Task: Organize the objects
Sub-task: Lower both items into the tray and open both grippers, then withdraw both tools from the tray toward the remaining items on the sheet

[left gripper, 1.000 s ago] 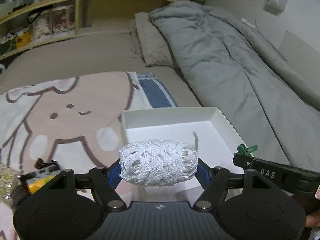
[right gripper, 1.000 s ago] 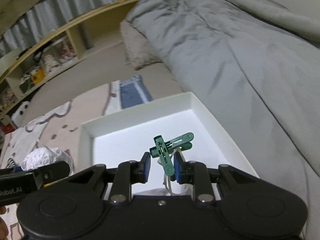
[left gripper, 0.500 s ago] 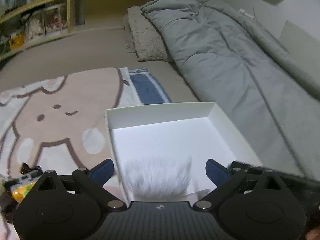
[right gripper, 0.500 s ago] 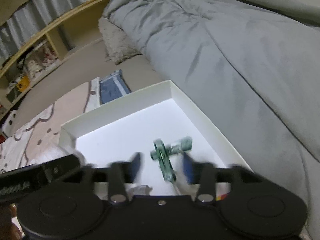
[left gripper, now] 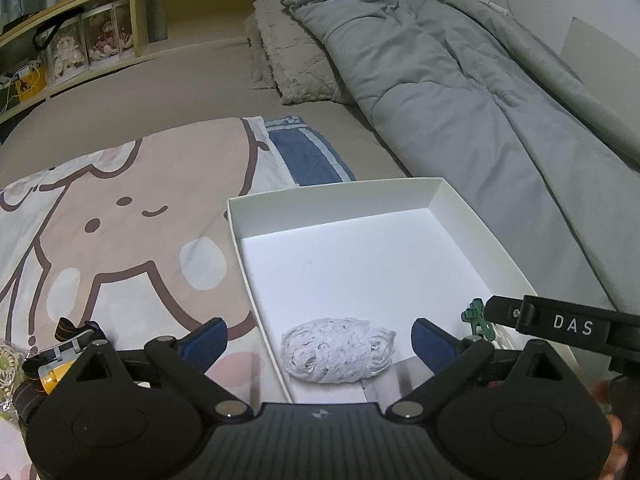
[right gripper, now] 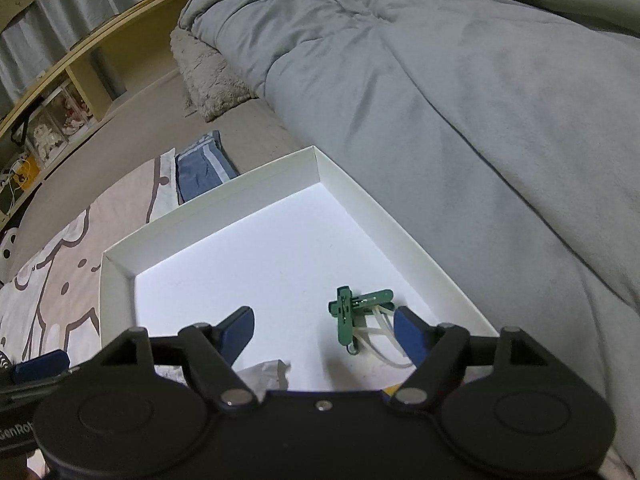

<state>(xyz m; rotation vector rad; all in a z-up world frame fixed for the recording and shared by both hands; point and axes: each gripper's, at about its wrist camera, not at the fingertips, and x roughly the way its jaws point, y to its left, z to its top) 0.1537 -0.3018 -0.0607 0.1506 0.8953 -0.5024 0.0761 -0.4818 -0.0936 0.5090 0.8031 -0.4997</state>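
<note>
My left gripper [left gripper: 318, 338] stands wide, nothing between the pads. The yarn ball [left gripper: 338, 354] lies loose in the white box [left gripper: 336, 204], lower centre of the left view, against the near wall.

My right gripper [right gripper: 324, 330] is opening; the green clips [right gripper: 352, 312] lie between the pads on the box floor, lower right of the right view, touched by neither pad. Pale cords trail from the clips toward the right pad.

Risks, as I judge them:
- Cords could snag the right pad when I lift away and drag the clips back out.
- The box sits on the soft bed [left gripper: 168, 92]; a knock on its rim could tip or shift it.
- More items [left gripper: 52, 364] wait at the lower left, outside the box.
</note>
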